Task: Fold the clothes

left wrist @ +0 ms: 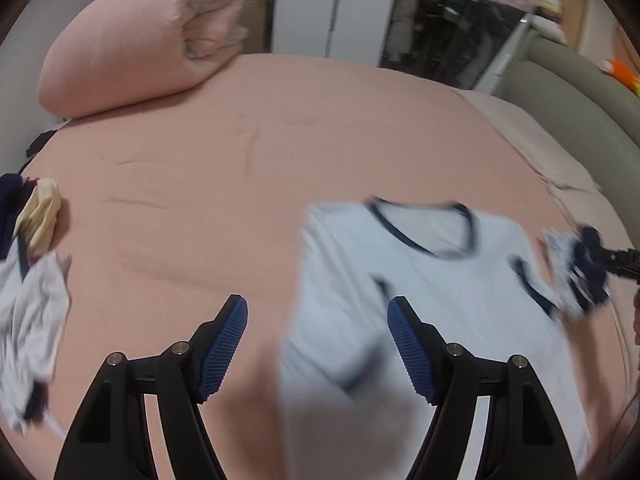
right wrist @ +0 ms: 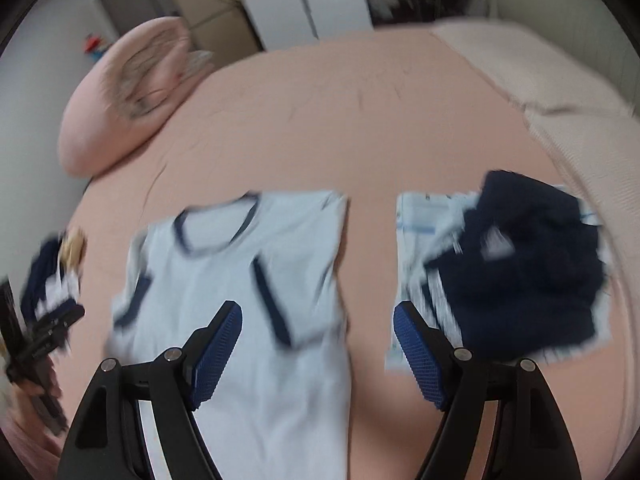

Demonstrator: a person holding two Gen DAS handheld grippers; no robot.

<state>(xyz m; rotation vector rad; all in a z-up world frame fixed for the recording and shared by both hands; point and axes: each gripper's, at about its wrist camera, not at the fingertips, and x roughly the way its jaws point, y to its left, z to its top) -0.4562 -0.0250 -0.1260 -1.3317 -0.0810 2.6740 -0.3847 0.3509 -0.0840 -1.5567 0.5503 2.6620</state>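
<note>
The pink bed [left wrist: 208, 152] carries a pale t-shirt [left wrist: 420, 288], apparently two clothes piles [right wrist: 520, 264] and rolled bedding [left wrist: 132, 40]

You're in a home bedroom: a bed [left wrist: 320, 152] with a pink sheet, a rolled pink quilt [left wrist: 132, 40] at its far left corner, a padded headboard [left wrist: 568, 92] along the right edge, white wardrobe doors [left wrist: 320, 4] behind.

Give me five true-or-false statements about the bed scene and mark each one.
1. Both sleeves of the T-shirt are folded onto its front. True.
2. The left gripper is clamped on the T-shirt. False: it is open and holds nothing.
3. The right gripper is open. True.
4. The dark garment lies left of the T-shirt. False: it lies to the right.
5. The rolled quilt covers the T-shirt. False: it sits apart at the far left corner.
</note>
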